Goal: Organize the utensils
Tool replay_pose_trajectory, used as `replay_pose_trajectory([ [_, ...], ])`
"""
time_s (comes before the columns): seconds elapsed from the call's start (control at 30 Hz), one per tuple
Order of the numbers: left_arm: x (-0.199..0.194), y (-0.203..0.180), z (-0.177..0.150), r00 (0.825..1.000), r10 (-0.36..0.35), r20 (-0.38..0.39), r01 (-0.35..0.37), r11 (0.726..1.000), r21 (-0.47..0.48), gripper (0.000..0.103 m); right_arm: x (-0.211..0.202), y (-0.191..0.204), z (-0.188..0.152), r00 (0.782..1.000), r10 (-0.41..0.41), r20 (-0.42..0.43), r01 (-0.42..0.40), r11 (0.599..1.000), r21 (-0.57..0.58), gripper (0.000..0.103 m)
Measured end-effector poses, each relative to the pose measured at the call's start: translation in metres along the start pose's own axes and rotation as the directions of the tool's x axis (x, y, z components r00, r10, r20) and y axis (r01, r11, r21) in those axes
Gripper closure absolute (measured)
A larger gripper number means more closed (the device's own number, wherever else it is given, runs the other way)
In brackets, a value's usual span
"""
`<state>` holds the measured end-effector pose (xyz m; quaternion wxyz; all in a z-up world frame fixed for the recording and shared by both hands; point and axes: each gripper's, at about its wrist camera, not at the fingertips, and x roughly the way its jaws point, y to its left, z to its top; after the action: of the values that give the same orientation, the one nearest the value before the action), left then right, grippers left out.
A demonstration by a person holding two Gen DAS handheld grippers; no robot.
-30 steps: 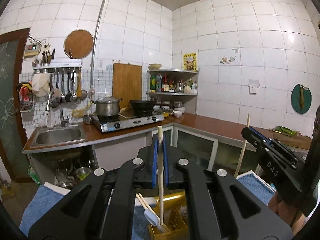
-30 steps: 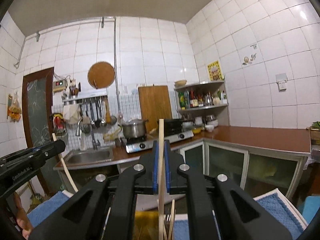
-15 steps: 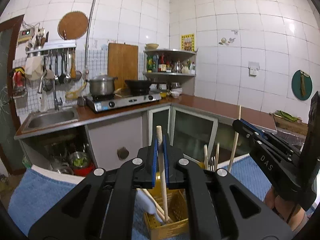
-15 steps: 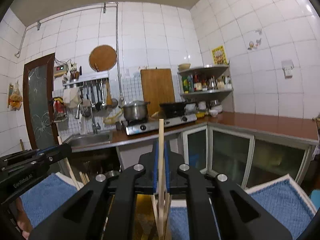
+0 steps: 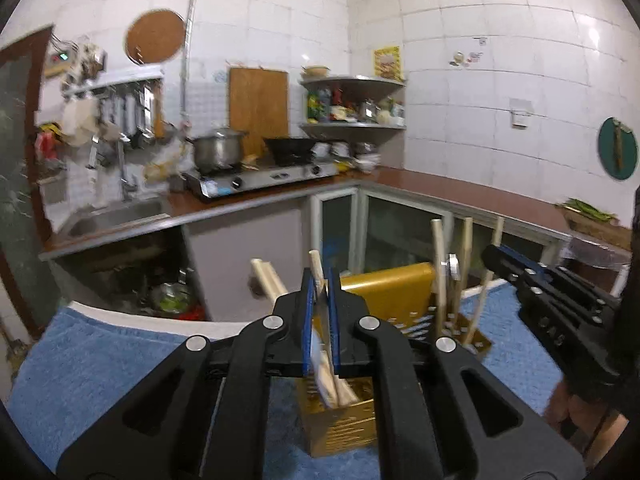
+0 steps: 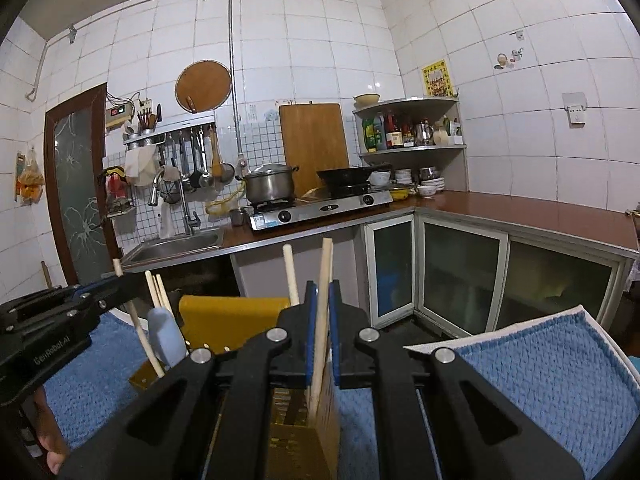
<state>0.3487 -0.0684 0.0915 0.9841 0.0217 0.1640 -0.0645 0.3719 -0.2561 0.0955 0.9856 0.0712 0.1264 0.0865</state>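
1. My left gripper [image 5: 320, 280] is clamped on a wooden stick [image 5: 316, 268], pinched between the blue pads [image 5: 307, 312]. The stick's lower end runs down into the front cell of the yellow caddy [image 5: 340, 424].
2. My right gripper [image 6: 321, 296] is clamped on another stick [image 6: 325, 276], which stands nearly upright, its lower end inside the caddy [image 6: 232, 320] just below the jaws.
3. The caddy sits on a blue towel [image 5: 100, 360] spread over the work surface. More sticks [image 5: 438, 248] stand in its far cells; in the right view a pale spatula [image 6: 166, 336] leans in a left cell beside thin chopsticks [image 6: 158, 292].
4. Each view catches the other gripper at its edge, close alongside over the caddy, with a bit of hand [image 5: 576, 420] under it.
5. Behind: a tiled kitchen with a stove [image 6: 320, 208], pot [image 6: 270, 186], sink [image 6: 180, 244] and corner shelf [image 6: 412, 150]. The left view is blurred.
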Motion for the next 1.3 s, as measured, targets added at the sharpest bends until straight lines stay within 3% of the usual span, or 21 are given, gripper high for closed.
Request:
replay_pose_trajectory([
  [0.2,0.0,0.012,-0.002,0.998,0.058,0.004,-0.058,0.998,-0.02,0.096,0.0,0.002,-0.002,1.0,-0.021,-0.01,0.021,1.0,0.008,0.097],
  [0.37,0.007,0.028,0.001,0.996,0.077,-0.043,-0.079,0.996,-0.037,0.091,-0.004,0.001,0.002,0.999,-0.03,-0.023,0.03,0.999,0.024,0.096],
  [0.47,-0.005,0.033,0.002,0.995,0.091,-0.041,-0.093,0.995,-0.044,0.078,-0.017,0.002,0.006,0.999,-0.034,-0.025,0.034,0.999,0.021,0.095],
  [0.5,-0.009,0.034,0.002,0.995,0.093,-0.037,-0.095,0.995,-0.045,0.068,-0.022,0.002,0.007,0.999,-0.038,-0.032,0.039,0.999,0.016,0.093],
  [0.53,-0.017,0.035,0.002,0.995,0.096,-0.028,-0.097,0.994,-0.046,0.056,-0.026,0.003,0.008,0.999,-0.04,-0.035,0.041,0.999,0.016,0.08],
  [0.57,-0.027,0.035,0.002,0.995,0.102,-0.014,-0.102,0.994,-0.045,0.051,-0.033,0.004,0.009,0.999,-0.042,-0.035,0.043,0.999,0.018,0.063],
  [0.6,-0.035,0.035,0.001,0.994,0.108,-0.004,-0.108,0.993,-0.043,0.046,-0.043,0.005,0.009,0.999,-0.046,-0.028,0.047,0.999,0.018,0.059],
  [0.8,-0.089,0.04,-0.007,0.992,0.126,0.004,-0.126,0.991,-0.034,0.029,-0.093,0.024,0.005,0.998,-0.049,-0.029,0.049,0.999,-0.024,0.057],
  [1.03,-0.158,0.046,-0.031,0.991,0.129,0.027,-0.128,0.991,-0.036,0.006,-0.154,0.044,-0.015,0.999,-0.045,-0.026,0.043,0.998,-0.049,0.03],
  [1.3,-0.208,0.05,-0.075,0.991,0.125,0.048,-0.124,0.992,-0.029,0.005,-0.212,0.063,-0.055,0.999,-0.03,-0.017,0.029,0.998,-0.063,0.012],
])
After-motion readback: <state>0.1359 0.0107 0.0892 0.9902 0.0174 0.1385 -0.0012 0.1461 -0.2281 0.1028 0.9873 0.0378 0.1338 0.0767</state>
